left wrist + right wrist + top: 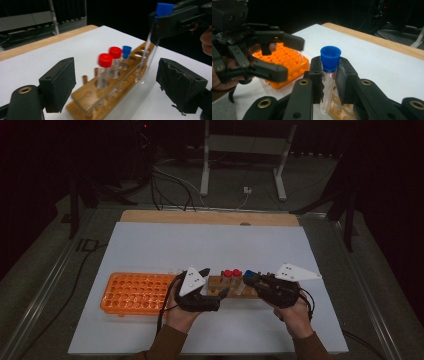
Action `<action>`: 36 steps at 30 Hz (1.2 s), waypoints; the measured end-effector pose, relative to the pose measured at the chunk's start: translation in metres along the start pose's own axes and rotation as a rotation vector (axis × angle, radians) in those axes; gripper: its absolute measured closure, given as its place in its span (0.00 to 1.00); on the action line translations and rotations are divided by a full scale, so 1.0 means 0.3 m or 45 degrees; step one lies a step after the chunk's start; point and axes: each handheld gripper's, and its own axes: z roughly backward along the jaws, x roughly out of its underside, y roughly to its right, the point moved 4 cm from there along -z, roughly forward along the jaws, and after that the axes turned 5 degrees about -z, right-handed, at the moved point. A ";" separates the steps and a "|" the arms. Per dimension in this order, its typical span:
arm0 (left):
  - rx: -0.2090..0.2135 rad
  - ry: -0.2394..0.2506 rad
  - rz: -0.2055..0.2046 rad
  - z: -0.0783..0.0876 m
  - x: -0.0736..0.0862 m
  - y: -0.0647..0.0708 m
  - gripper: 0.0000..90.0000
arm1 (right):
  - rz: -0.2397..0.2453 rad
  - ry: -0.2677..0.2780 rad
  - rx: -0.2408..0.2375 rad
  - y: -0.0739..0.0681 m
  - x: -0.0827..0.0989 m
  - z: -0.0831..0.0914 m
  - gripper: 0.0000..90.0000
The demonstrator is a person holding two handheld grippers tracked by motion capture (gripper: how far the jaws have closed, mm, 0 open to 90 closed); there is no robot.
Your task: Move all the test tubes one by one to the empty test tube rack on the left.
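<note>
A wooden tube rack (235, 287) lies on the white table between my two grippers. It holds two red-capped tubes (105, 62) and one blue-capped tube (126, 50). My right gripper (329, 75) is shut on another clear tube with a blue cap (330, 58), held upright with its lower end just over the wooden rack (110, 98). The same held tube (150, 45) hangs from the right gripper (156, 20) in the left gripper view. My left gripper (120, 85) stands open at the rack's left end, with nothing between its pads (60, 83).
An orange plastic rack (135, 293) with many empty holes lies left of the wooden rack, close behind my left hand. The white table top (210, 245) reaches to a wooden strip (210, 217) at the far edge. Cables and a metal stand lie on the floor beyond.
</note>
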 end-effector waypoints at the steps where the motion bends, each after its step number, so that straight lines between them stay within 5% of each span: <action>1: 0.010 -0.008 -0.005 -0.008 -0.001 0.009 0.20 | -0.001 -0.003 -0.003 -0.004 0.001 -0.003 0.85; 10: 0.119 -0.068 -0.049 -0.060 -0.012 0.076 0.49 | 0.016 -0.037 -0.038 -0.030 0.013 -0.025 0.85; 18: 0.149 -0.096 -0.073 -0.076 -0.019 0.092 0.78 | 0.024 -0.054 -0.056 -0.043 0.021 -0.038 0.85; 27: 0.152 -0.103 -0.088 -0.074 -0.017 0.087 0.86 | 0.025 -0.058 -0.067 -0.044 0.023 -0.041 0.84; 36: 0.126 -0.079 -0.061 -0.057 -0.015 0.065 0.86 | -0.027 0.040 -0.075 -0.018 -0.004 -0.003 0.35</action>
